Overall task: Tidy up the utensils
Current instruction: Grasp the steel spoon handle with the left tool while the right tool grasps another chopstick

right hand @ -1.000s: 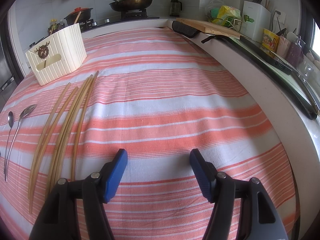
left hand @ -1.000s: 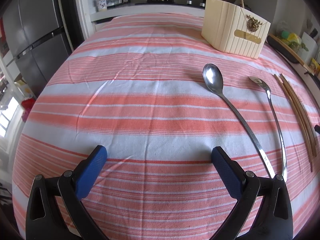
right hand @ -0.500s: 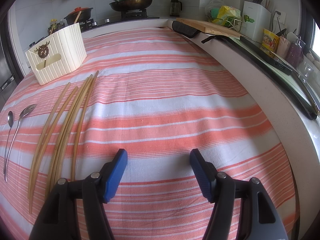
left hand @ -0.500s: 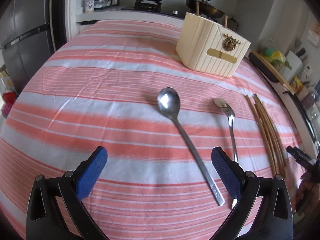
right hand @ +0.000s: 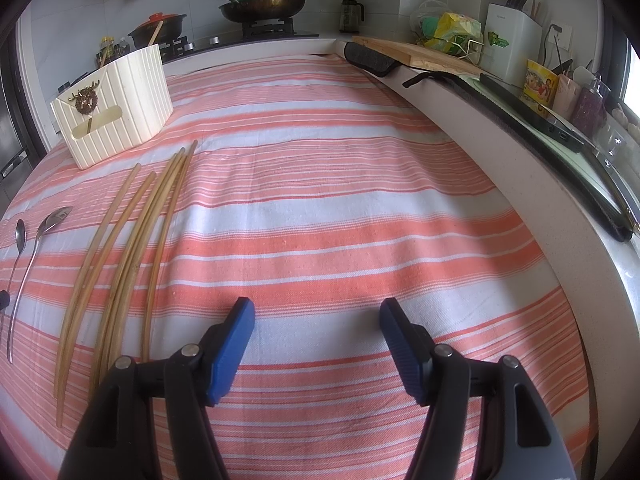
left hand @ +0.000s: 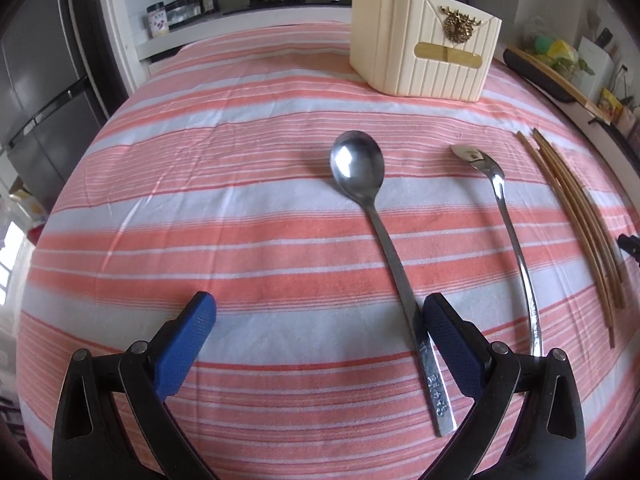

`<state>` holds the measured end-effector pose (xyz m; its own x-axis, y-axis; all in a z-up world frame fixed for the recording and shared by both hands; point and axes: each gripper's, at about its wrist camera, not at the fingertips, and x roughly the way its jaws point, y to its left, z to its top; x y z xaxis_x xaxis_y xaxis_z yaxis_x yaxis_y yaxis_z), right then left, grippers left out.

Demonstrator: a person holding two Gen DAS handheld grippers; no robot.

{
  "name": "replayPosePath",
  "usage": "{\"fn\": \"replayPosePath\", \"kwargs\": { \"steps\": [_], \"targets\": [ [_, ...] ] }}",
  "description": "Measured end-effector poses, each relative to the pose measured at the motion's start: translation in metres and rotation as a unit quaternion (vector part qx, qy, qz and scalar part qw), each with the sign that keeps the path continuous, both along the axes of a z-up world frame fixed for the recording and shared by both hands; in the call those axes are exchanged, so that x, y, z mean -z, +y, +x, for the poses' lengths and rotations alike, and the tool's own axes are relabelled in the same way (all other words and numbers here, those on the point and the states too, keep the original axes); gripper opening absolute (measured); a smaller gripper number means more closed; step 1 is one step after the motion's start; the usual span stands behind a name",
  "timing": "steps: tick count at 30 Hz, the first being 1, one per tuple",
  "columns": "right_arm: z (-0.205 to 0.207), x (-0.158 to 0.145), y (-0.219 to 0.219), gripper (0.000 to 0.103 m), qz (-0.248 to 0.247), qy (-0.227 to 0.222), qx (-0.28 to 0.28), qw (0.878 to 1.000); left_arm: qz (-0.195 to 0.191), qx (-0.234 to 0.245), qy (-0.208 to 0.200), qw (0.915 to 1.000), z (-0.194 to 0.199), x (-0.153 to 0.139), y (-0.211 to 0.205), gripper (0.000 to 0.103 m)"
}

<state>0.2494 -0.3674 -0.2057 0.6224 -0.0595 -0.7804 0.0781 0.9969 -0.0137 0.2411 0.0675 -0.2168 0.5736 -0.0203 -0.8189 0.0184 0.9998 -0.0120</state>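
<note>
The striped cotton tablecloth [left hand: 200, 208], coral and white and faintly creased, covers the whole table. At one o'clock in the left wrist view stands the ribbed cream utensil holder [left hand: 424, 56], boxy, with a brass ornament. Over the last second the left gripper [left hand: 320, 332] has slid across so the long steel spoon [left hand: 384, 248], earlier off to its right, now has its handle just inside the right pad; jaws wide, nothing clamped, probably lining up a pick. The bamboo chopsticks [right hand: 120, 264] lie at nine o'clock of the right gripper [right hand: 316, 340], half spread and empty. A smaller spoon [left hand: 508, 224] lies at two o'clock.
</note>
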Motion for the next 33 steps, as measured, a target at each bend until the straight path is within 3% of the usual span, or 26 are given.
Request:
{"fn": "replayPosePath", "kwargs": {
  "steps": [10, 12, 15, 18, 21, 23, 26, 28, 30, 33],
  "targets": [
    [0.0, -0.001, 0.0, 0.066, 0.001, 0.001, 0.0, 1.0, 0.0, 0.007, -0.001, 1.0, 0.003, 0.003, 0.001, 0.103],
    [0.003, -0.005, 0.001, 0.066, 0.002, 0.02, -0.004, 1.0, 0.0, 0.006, -0.004, 1.0, 0.002, 0.003, 0.0, 0.103],
    [0.001, -0.028, 0.014, 0.066, 0.059, 0.015, -0.032, 0.998, 0.0, 0.004, -0.006, 1.0, 0.002, 0.003, 0.0, 0.103],
    [-0.007, -0.056, 0.053, 0.066, 0.096, -0.007, -0.099, 0.99, -0.001, 0.003, -0.006, 1.0, 0.002, 0.003, 0.0, 0.103],
    [-0.008, -0.065, 0.092, 0.06, 0.054, -0.022, -0.137, 0.989, -0.001, 0.004, -0.006, 1.0, 0.001, 0.003, 0.001, 0.103],
    [0.004, -0.063, 0.108, 0.049, 0.053, -0.003, -0.144, 0.988, -0.002, 0.003, -0.007, 1.0, 0.001, 0.003, 0.001, 0.103],
    [0.016, -0.061, 0.152, 0.046, 0.098, 0.022, -0.207, 0.973, -0.003, 0.003, -0.007, 1.0, 0.001, 0.003, 0.001, 0.103],
    [0.018, -0.057, 0.182, 0.039, 0.058, 0.026, -0.232, 0.971, -0.003, 0.003, -0.007, 1.0, 0.001, 0.002, 0.001, 0.103],
    [0.022, -0.058, 0.176, 0.039, 0.039, 0.014, -0.203, 0.978, -0.004, 0.002, -0.007, 1.0, 0.0, 0.002, 0.002, 0.103],
    [0.027, -0.061, 0.127, 0.039, 0.023, -0.006, -0.143, 0.989, -0.004, 0.002, -0.008, 1.0, 0.0, 0.002, 0.002, 0.103]
  ]
}}
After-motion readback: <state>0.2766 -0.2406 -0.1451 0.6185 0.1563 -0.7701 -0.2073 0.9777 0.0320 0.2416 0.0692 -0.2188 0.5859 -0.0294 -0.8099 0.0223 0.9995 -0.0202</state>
